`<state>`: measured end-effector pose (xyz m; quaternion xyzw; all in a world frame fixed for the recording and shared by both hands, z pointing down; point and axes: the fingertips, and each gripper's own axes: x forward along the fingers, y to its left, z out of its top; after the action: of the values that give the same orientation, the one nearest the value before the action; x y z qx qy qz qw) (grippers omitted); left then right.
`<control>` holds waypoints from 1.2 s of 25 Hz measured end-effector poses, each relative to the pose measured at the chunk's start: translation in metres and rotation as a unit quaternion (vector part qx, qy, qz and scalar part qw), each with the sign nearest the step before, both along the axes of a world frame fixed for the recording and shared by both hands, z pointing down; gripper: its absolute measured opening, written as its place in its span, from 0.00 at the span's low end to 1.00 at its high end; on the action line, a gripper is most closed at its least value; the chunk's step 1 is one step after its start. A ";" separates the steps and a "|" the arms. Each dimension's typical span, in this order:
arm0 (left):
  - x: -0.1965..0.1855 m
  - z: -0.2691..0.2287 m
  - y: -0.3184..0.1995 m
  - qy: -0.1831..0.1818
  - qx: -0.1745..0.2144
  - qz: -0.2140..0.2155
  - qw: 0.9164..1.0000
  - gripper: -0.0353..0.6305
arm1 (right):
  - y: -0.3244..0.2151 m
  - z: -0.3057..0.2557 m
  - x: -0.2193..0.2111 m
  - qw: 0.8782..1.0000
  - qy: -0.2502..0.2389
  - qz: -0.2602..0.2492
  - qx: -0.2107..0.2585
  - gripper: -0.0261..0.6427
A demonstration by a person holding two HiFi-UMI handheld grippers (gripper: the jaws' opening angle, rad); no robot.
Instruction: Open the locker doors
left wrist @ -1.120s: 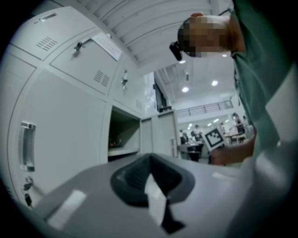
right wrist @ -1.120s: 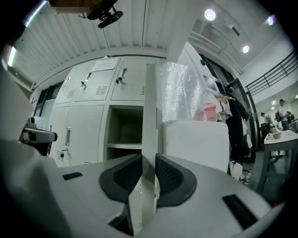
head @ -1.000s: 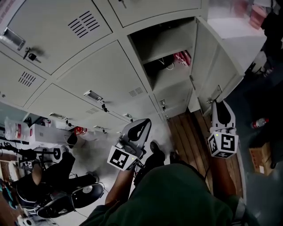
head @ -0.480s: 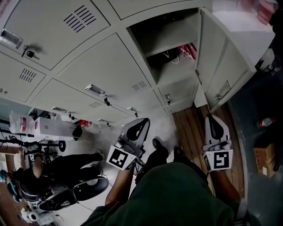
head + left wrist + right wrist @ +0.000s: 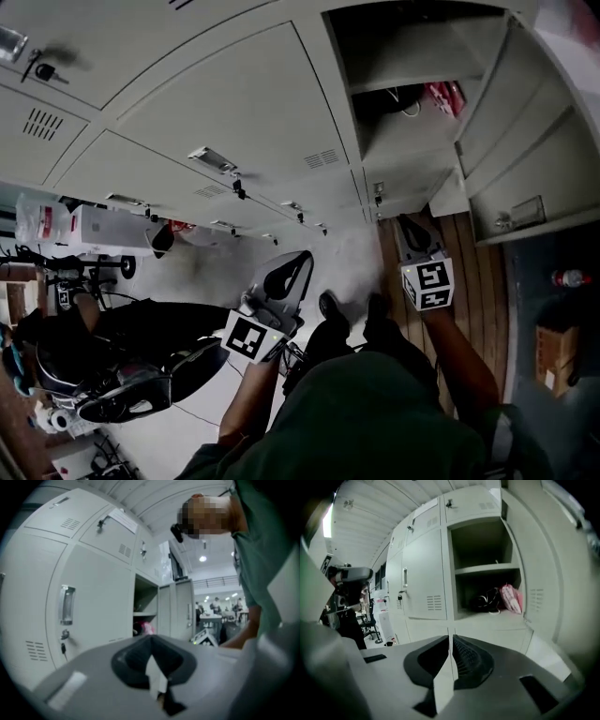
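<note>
A pale grey floor (image 5: 352,253) meets a strip of wooden planks (image 5: 473,272), with dark floor (image 5: 539,267) beyond at the right. A bottle (image 5: 568,278) and a cardboard box (image 5: 553,352) lie on the dark floor. A black chair (image 5: 122,375) stands at the left. Far off, ceiling lights (image 5: 202,558) shine over tables (image 5: 210,618).

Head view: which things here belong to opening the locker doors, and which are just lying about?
Job in hand:
closed locker doors
door handles
open locker door
left tool, shut
right tool, shut

Lying about:
pink bag
bottle
cardboard box
</note>
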<state>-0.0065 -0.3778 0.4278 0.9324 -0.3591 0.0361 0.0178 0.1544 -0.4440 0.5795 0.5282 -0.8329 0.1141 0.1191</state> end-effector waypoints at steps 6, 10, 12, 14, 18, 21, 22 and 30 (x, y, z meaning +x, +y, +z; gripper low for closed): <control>-0.041 0.027 -0.005 -0.002 -0.023 -0.042 0.999 0.05 | -0.056 0.093 -0.014 0.998 0.024 -0.007 -0.051 0.06; -0.062 0.050 -0.012 -0.004 -0.037 -0.055 0.998 0.05 | -0.089 0.154 -0.023 0.995 0.048 -0.018 -0.080 0.10; -0.068 0.061 -0.018 -0.002 -0.049 -0.064 0.997 0.05 | -0.098 0.181 -0.026 0.993 0.052 -0.019 -0.100 0.12; -0.070 0.069 -0.023 -0.001 -0.057 -0.066 0.996 0.05 | -0.104 0.205 -0.029 0.992 0.051 -0.019 -0.116 0.13; -0.064 0.078 -0.035 0.001 -0.055 -0.053 0.997 0.05 | -0.119 0.232 -0.032 0.991 0.048 -0.015 -0.122 0.14; -0.063 0.085 -0.041 0.001 -0.055 -0.045 0.997 0.05 | -0.132 0.241 -0.034 0.992 0.042 -0.009 -0.116 0.14; -0.063 0.087 -0.042 0.001 -0.056 -0.044 0.997 0.05 | -0.135 0.242 -0.036 0.993 0.042 -0.008 -0.114 0.14; -0.069 0.098 -0.045 0.010 -0.063 -0.042 0.997 0.05 | -0.138 0.244 -0.043 0.992 0.048 -0.013 -0.112 0.14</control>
<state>-0.0755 -0.4226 0.5258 0.9139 -0.3945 0.0486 0.0821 0.1119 -0.5821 0.8237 0.5054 -0.8151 0.1794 0.2191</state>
